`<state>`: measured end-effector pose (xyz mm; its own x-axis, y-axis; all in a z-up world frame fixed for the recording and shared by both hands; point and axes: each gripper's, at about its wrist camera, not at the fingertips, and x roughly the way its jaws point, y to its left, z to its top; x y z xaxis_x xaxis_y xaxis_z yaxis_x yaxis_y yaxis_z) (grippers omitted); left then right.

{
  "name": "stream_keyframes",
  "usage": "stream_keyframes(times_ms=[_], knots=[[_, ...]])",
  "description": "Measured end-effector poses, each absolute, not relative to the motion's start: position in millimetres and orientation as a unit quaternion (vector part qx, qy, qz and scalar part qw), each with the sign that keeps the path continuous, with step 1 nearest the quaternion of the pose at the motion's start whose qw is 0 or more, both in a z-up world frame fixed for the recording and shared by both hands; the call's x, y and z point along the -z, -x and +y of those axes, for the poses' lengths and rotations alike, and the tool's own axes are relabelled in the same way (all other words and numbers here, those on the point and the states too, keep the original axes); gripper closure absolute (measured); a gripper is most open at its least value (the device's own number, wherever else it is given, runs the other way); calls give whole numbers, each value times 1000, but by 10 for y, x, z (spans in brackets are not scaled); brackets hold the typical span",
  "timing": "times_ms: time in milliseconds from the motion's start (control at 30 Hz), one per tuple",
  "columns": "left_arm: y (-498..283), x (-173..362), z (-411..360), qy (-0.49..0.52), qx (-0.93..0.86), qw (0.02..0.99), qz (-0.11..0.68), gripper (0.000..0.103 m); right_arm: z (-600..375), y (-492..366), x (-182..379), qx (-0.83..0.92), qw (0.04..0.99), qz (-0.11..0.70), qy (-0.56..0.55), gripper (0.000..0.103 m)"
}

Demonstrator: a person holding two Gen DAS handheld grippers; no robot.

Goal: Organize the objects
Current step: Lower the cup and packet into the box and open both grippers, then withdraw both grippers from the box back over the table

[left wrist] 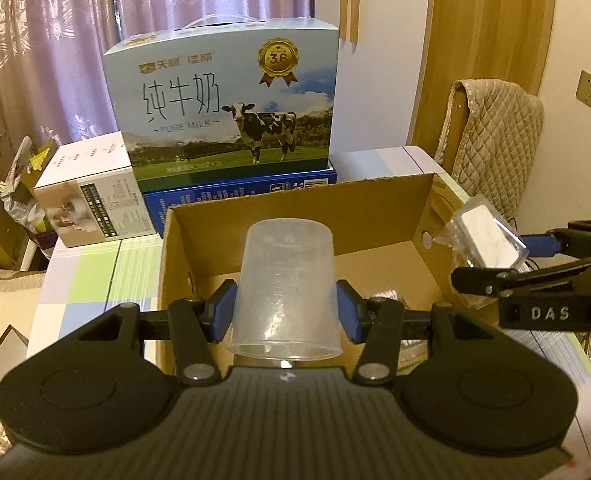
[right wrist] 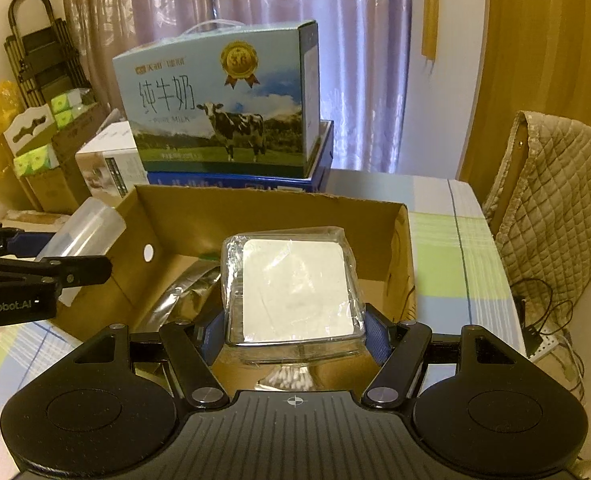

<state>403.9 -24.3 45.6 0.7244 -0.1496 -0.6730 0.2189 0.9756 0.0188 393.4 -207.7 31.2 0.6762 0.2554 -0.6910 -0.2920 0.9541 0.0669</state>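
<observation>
Two tongs hang over one open cardboard box (left wrist: 375,196). The left gripper (left wrist: 285,312) clamps one clear plastic cup (left wrist: 285,288); the right gripper (right wrist: 293,332) clamps one wrapped white square package (right wrist: 295,288). Something silvery, perhaps a foil bag (right wrist: 187,292), lies inside.

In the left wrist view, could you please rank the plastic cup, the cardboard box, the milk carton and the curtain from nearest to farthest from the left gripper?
1. Plastic cup: clamped in the left gripper.
2. Cardboard box: open, just below and beyond the cup.
3. Milk carton: behind the box, on a blue box.
4. Curtain: at the back, left.
</observation>
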Motion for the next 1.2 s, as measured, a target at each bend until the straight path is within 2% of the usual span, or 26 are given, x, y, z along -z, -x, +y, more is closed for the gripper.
stream_keyframes(times_ms=[300,333,367,400,533,667,700,1200], knots=[[-4191,-361,-288,-46,103,927,358,55,-2026,-4031,-208,-151,912,380,26,37],[-4203,-355,-290,-43,105,928,356,50,-2022,-4040,-199,-151,912,380,26,37],[-4213,-351,-290,-41,103,929,354,27,-2019,-4051,-191,-151,912,381,25,37],[-4206,-352,-289,-39,101,931,348,21,-2018,-4060,-183,-150,912,380,23,37],[-4189,-362,-263,-35,101,932,346,22,-2007,-4135,-138,-145,910,387,22,37],[-4132,-366,-171,-32,93,933,347,22,-2049,-4132,-154,-165,918,360,4,23],[-4112,-367,-141,-30,91,933,348,22,-2078,-4127,-172,-160,921,355,-5,22],[-3320,-583,251,14,61,941,334,22,-2344,-3463,-665,-147,934,323,-28,22]])
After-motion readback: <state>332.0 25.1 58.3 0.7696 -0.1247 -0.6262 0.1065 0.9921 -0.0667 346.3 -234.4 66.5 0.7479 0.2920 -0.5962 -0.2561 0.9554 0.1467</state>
